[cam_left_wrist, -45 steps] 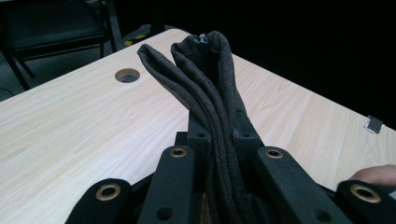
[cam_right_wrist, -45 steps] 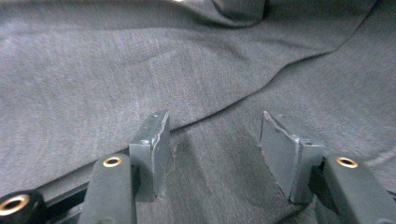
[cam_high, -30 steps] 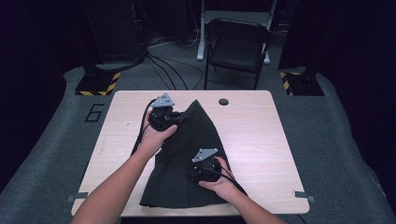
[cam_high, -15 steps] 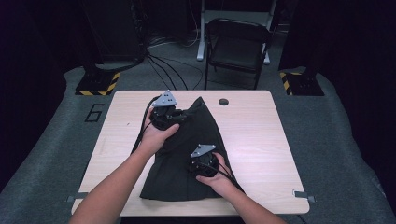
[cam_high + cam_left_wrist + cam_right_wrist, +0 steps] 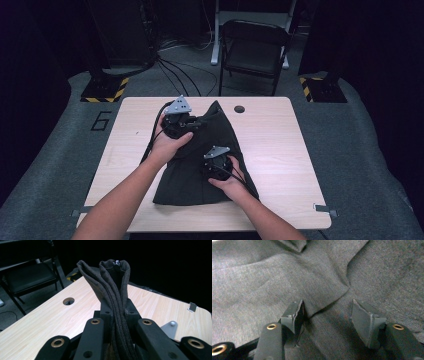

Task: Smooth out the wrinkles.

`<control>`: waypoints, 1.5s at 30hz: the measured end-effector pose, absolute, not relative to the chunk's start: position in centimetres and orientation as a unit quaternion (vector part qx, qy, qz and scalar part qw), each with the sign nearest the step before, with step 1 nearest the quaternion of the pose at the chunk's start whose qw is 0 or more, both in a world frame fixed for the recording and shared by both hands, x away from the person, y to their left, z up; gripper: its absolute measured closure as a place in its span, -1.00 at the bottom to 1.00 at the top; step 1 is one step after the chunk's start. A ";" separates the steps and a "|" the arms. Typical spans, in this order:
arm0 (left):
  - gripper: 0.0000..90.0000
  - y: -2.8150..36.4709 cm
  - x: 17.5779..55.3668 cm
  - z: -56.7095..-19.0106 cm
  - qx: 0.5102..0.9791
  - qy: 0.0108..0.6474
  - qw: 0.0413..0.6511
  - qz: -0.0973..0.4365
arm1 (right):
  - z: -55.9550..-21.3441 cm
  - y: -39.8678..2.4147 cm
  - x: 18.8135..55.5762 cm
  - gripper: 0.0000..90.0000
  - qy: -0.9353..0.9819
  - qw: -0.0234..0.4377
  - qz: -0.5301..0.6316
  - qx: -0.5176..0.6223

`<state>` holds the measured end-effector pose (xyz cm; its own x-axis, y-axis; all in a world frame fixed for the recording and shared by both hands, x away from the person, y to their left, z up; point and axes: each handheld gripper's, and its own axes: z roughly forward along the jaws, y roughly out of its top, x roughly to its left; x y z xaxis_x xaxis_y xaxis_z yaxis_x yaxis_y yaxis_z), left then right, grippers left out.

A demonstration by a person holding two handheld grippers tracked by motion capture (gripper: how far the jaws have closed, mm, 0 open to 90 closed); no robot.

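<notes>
A dark grey garment [image 5: 210, 165] lies on the light wood table [image 5: 290, 150], narrow at the far end and wide toward the near edge. My left gripper [image 5: 192, 121] is shut on a bunched fold of the garment [image 5: 116, 290] near its far end, and the fabric stands up between the jaws. My right gripper [image 5: 216, 161] rests on the middle of the cloth. In the right gripper view its jaws are open [image 5: 327, 315], pressed down on the garment [image 5: 274, 277], with a fabric crease running between the fingers [image 5: 295, 313].
A round cable hole [image 5: 239, 109] sits in the table near the far edge. A black folding chair [image 5: 252, 47] stands beyond the table. Cables trail from the left gripper over the table's left part [image 5: 150, 145]. A metal clip [image 5: 192, 307] sits at a table edge.
My right gripper has slid left and forward over the garment toward its middle. The left gripper has held its grip on the cloth, hardly moving.
</notes>
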<state>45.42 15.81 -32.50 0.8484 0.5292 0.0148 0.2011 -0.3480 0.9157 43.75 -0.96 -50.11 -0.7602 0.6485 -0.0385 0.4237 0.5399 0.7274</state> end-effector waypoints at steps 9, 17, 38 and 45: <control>0.81 14.8 45.3 -32.7 0.815 0.209 0.517 0.157 | -50.4 -0.4 45.2 -0.06 0.851 0.174 0.360 0.340; 0.81 14.4 45.5 -33.1 0.816 0.206 0.518 0.152 | -50.7 -0.7 46.7 -0.03 0.837 0.193 0.353 0.372; 0.81 16.4 46.1 -35.0 0.825 0.215 0.502 0.143 | -48.5 -3.9 44.8 -0.04 0.837 0.197 0.346 0.376; 0.81 15.7 45.8 -36.2 0.833 0.210 0.496 0.128 | -48.6 -7.3 43.5 -0.03 0.837 0.196 0.341 0.381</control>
